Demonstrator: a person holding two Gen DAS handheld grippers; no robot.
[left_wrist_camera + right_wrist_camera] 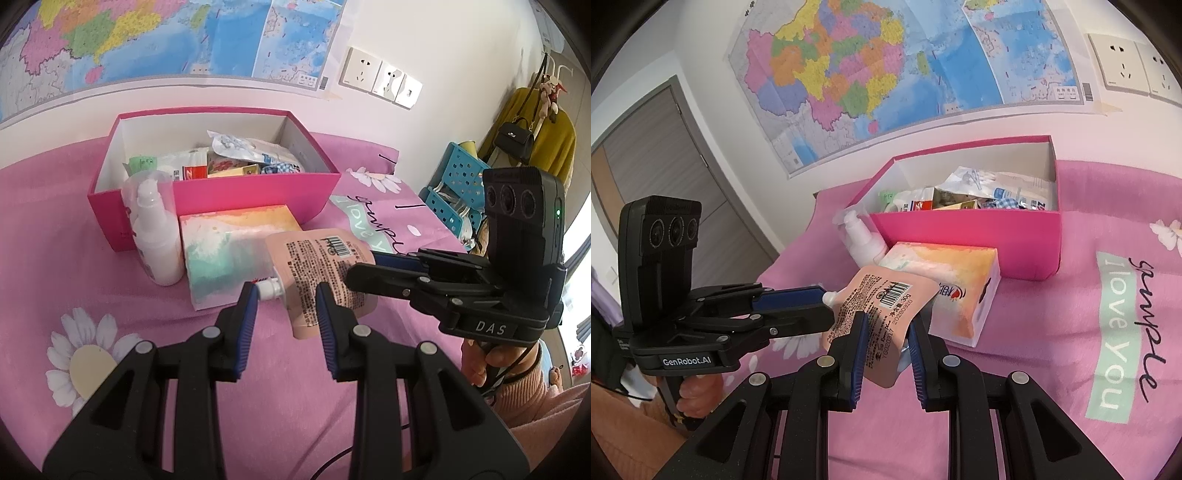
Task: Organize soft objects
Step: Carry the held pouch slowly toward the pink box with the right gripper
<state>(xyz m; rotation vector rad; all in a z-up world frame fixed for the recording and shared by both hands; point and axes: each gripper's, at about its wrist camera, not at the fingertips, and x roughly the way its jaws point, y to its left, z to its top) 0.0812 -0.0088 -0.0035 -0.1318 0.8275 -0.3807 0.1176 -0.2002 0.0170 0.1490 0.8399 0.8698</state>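
Straddling pouch with part-open right gripper, left gripper likewise part-open around its cap end, neither visibly clamped, pouch leaning on tissue pack at box's 6 o'clock, likely staged for boxing.

Box contents jumbled, perhaps sachets.
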